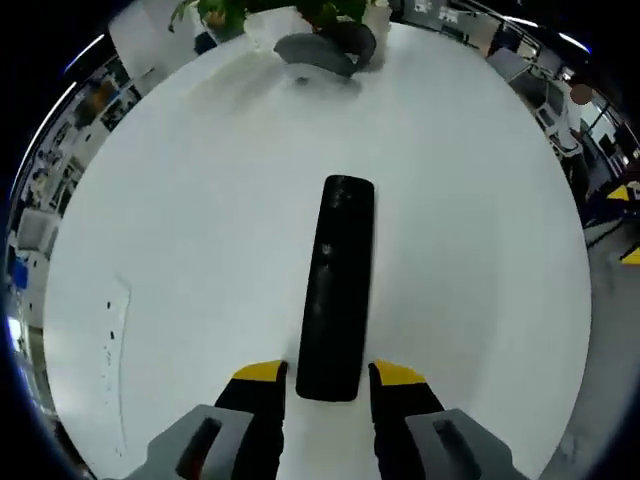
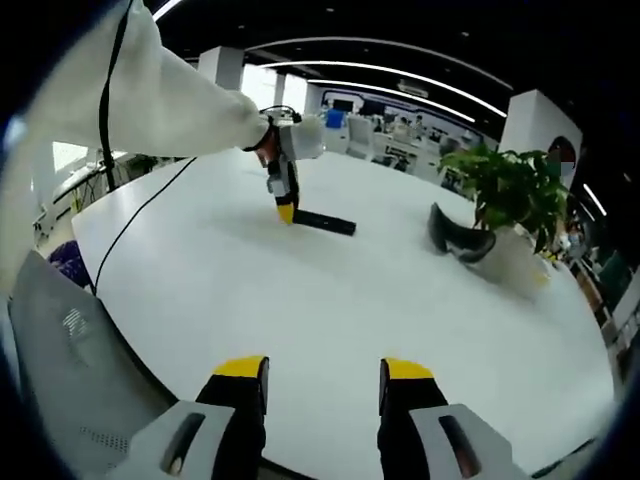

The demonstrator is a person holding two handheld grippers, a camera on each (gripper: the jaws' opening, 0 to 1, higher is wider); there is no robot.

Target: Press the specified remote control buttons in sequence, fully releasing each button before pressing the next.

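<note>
A black remote control (image 1: 338, 285) lies lengthwise on the round white table (image 1: 480, 250). My left gripper (image 1: 330, 373) is open, and its yellow-tipped jaws flank the remote's near end with a thin gap on each side. In the right gripper view the remote (image 2: 324, 222) is small and far off. The left gripper (image 2: 286, 210) stands over its left end there, held by a person's white-sleeved arm (image 2: 150, 100). My right gripper (image 2: 323, 372) hangs open over bare table (image 2: 330, 300) near the front edge, with nothing between its jaws.
A dark grey curved object (image 1: 322, 50) (image 2: 458, 238) lies beyond the remote, beside a potted plant (image 2: 512, 185). A black cable (image 2: 140, 215) runs from the sleeve across the table. A grey chair back (image 2: 60, 370) stands at the near left edge.
</note>
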